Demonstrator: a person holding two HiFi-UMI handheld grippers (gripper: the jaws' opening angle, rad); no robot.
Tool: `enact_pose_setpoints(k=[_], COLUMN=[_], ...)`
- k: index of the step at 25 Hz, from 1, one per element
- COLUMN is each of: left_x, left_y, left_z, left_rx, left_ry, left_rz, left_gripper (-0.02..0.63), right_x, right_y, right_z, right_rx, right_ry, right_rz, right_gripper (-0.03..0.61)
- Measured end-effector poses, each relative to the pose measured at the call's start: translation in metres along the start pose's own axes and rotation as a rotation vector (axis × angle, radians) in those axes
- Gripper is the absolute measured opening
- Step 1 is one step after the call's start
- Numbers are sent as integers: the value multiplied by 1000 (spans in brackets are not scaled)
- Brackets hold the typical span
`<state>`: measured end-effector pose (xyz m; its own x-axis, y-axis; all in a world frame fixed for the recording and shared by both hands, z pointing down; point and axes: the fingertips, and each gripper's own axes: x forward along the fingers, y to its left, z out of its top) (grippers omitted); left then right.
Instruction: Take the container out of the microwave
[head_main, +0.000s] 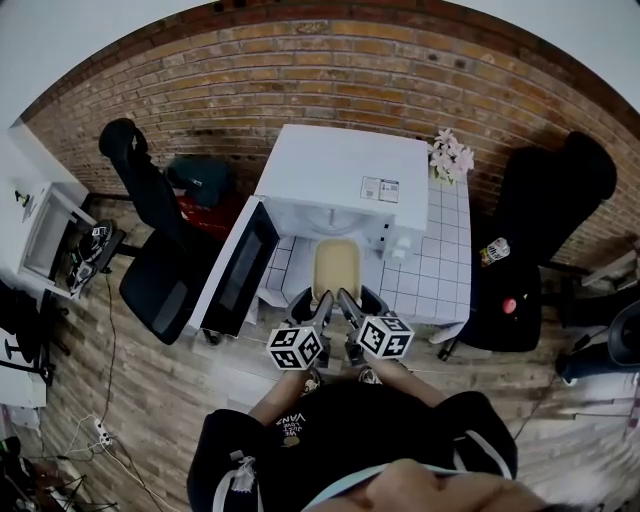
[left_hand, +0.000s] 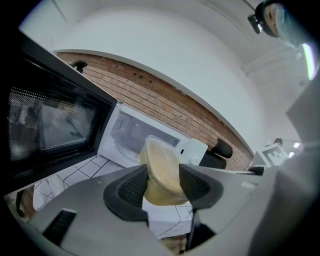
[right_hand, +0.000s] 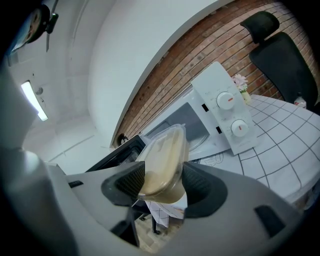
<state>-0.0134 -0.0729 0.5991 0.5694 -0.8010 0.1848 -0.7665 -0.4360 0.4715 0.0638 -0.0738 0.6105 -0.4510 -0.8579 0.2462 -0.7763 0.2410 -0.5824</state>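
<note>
1. Brick wall (head_main: 330, 70) backs a white tiled worktop (head_main: 440, 270) that carries a white microwave (head_main: 340, 170), its door (head_main: 240, 270) swung wide to the left
2. Left gripper (head_main: 322, 303) and right gripper (head_main: 350, 303) reach forward side by side from the person's forearms, aimed at the oven mouth and tipped slightly downward
3. Jaws of both grippers are clenched on the near end of the container (head_main: 336, 265), pads pressing its side walls; the contents are tan
4. Container hangs outside the cavity, just in front of it, above the worktop
5. Flowers (head_main: 450, 155) stand at the worktop's back right corner; a black left chair (head_main: 155, 270) and right chair (head_main: 540, 210) flank it; the open door lies just beside the left gripper
</note>
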Motion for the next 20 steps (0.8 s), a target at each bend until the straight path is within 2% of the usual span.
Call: enact_pose_setpoints(k=[20], left_x=[-16], left_y=[15], left_z=[3], left_rx=[21], left_ry=[58], left_rz=[-109], left_gripper=[206], right_x=[-2], right_y=[19], right_z=[-16], right_rx=[21], right_ry=[-71], right_rz=[-92], right_gripper=[218])
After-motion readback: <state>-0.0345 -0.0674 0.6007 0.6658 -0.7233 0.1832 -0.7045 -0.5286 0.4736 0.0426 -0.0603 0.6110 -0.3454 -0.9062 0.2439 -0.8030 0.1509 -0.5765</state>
